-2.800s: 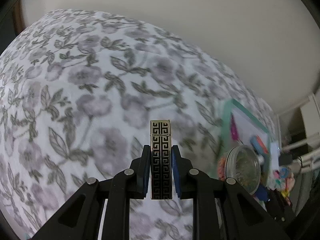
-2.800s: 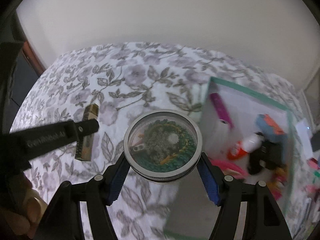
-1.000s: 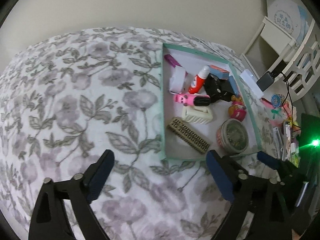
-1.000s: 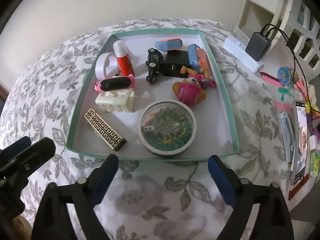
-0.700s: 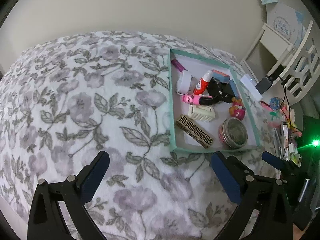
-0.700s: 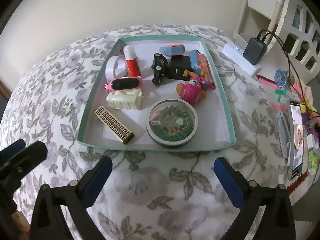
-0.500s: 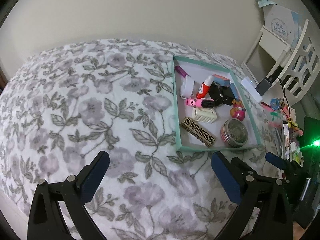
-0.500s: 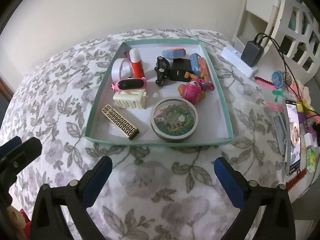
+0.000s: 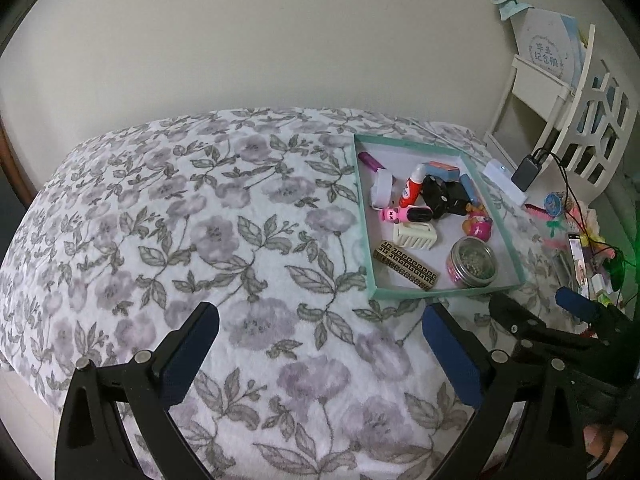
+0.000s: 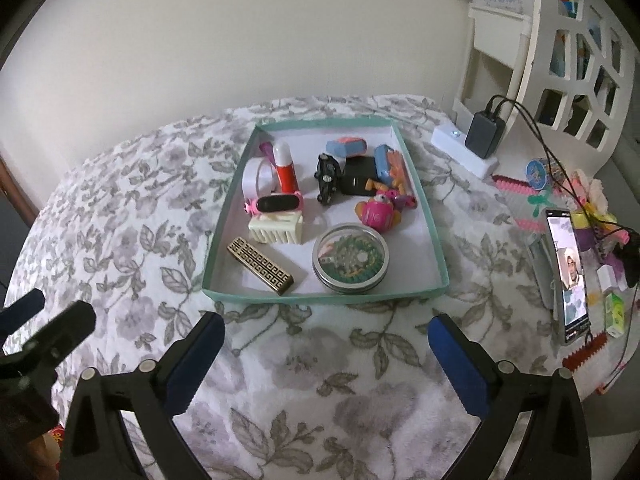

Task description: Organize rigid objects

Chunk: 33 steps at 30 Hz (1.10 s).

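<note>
1. The left claw hangs with its jaws spread wide and nothing between them, over the flowered bedspread and well short of the tray. The right claw is likewise wide open and empty, facing the tray's near wall. Both look parked clear so the tray can be seen whole.
2. The teal-rimmed tray lies flat on the bed, and the rigid objects are gathered inside it.
3. Nearest the front wall lie the gold-and-black patterned bar, set on a slant, and the round clear-lidded tin beside it, apart from each other. Their spot by the open front suits things dropped in from this side.
4. Behind them sit a cream comb-like clip, a pink-and-black toy touching it, and a pink fish toy.
5. Farther back are a red-and-white tube, a white ring, a black toy car and blue pieces, crowded together.
6. I see no loose object on the bedspread, so the sorting seems nearly or fully done.
</note>
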Available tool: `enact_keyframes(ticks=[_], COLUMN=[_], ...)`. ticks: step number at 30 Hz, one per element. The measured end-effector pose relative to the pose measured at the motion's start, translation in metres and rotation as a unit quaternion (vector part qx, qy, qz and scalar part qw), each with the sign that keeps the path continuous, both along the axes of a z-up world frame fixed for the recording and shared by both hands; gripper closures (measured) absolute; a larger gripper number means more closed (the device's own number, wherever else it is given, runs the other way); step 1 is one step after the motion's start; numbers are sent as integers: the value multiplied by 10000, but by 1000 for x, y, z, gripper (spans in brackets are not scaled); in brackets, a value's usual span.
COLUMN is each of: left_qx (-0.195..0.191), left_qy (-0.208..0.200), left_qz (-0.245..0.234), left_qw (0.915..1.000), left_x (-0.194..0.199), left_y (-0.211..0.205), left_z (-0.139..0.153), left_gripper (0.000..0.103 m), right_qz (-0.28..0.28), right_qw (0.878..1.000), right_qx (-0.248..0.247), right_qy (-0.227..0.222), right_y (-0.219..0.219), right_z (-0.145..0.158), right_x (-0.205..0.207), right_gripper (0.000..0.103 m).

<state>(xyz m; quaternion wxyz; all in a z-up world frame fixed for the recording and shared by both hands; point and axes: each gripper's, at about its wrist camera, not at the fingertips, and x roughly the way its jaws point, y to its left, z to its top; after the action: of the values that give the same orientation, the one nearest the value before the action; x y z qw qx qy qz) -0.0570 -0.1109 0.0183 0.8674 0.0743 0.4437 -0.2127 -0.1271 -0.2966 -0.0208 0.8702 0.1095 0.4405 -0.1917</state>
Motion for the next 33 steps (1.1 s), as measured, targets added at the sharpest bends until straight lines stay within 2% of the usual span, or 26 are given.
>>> enact_keyframes(ticks=[6, 12, 26, 33], left_qx=[-40, -200, 18, 19], left_qy=[-72, 48, -151, -104], left_qz=[128, 245, 431, 443], left_qw=[9999, 9995, 9990, 9990], left_x=[-2, 3, 2, 4], left_y=[7, 15, 15, 17], left_z=[4, 4, 5, 3], left_gripper=[2, 2, 2, 2], right_qz=[0, 15, 50, 90], right_qw=[9998, 9996, 9997, 9998], right_qx=[-93, -142, -128, -134], right_qy=[-165, -262, -192, -149], right_y=[4, 6, 7, 7], right_z=[9, 15, 12, 11], right_x=[-5, -9, -7, -6], right_gripper=[0, 0, 0, 0])
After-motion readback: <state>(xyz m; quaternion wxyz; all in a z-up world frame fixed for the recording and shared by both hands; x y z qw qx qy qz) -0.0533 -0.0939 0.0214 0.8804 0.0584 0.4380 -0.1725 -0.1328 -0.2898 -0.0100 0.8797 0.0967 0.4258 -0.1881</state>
